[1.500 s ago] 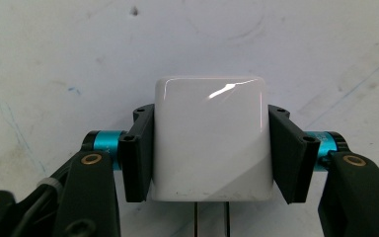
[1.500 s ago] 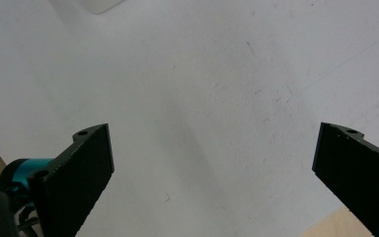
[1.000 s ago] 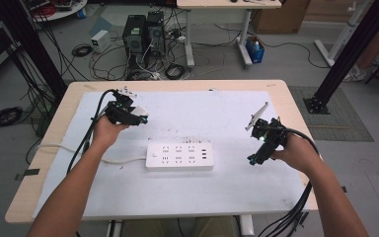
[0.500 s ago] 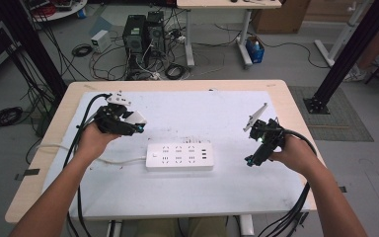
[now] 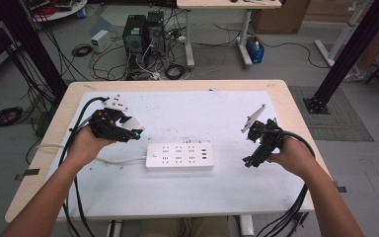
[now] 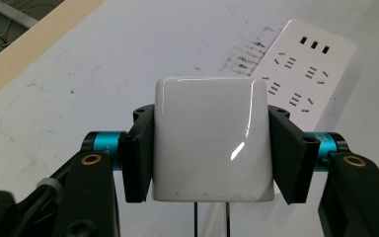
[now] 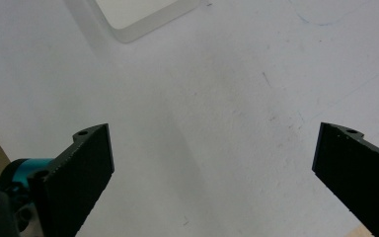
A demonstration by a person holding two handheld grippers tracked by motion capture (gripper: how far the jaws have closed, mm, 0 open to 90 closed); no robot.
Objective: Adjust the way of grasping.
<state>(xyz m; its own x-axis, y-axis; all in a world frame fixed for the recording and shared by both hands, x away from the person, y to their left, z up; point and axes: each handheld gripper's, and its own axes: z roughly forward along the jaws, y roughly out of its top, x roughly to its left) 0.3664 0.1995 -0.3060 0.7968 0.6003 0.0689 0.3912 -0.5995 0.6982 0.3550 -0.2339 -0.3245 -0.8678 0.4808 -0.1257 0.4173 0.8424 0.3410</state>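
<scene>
The left claw is held above the left part of the tabletop, gripped in the person's left hand. Its jaws are closed firmly on a white plug adapter, a glossy, rounded, roughly cubic block. In the left gripper view the two black jaws press flat against opposite sides of the adapter, which sits squarely between them with its smooth back face toward the camera. In the high view the adapter shows as a small white block at the claw's tip, clear of the surface and just beyond the left end of the power strip.

The white power strip lies flat near the middle of the tabletop, long axis running left to right. Its white cable leaves the left end and runs toward the table's left edge. In the left gripper view the power strip lies past the adapter, at the upper right, its socket openings visible (several groups of slots).

The right claw is held in the person's right hand over the right part of the tabletop, well apart from the strip's right end, and points down toward the surface. Its jaws stand wide apart and hold nothing. In the right gripper view the right claw frames bare, lightly scuffed white surface, and one rounded corner of the power strip enters at the top edge.

Black cables trail from both claws toward the near edge of the table.
</scene>
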